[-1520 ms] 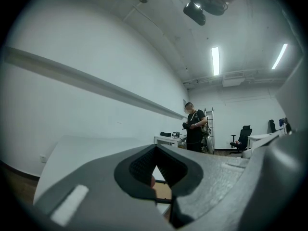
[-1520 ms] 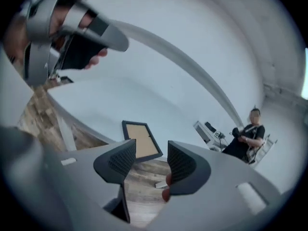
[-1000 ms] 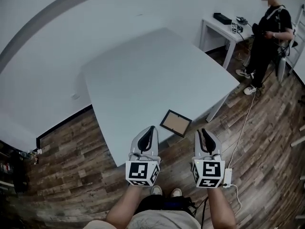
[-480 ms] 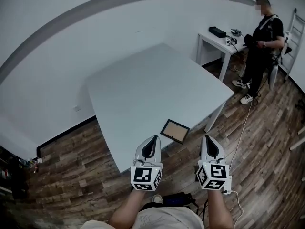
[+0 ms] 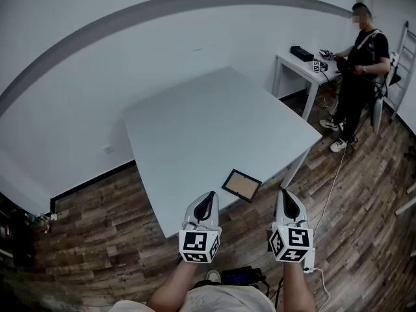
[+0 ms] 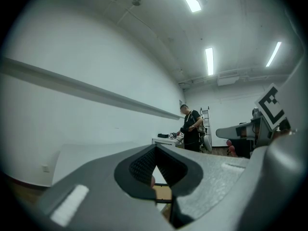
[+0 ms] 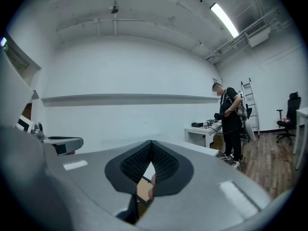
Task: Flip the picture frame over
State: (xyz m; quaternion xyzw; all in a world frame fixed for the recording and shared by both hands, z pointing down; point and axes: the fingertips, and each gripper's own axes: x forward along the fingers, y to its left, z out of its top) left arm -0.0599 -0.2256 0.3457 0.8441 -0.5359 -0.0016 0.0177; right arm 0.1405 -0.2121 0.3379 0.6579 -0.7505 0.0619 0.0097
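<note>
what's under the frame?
The frame lies flat on the table, near its front edge. Its down-facing side and the patch of table beneath it are covered.

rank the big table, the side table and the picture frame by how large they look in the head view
1. big table
2. side table, though it stands farther off
3. picture frame
</note>
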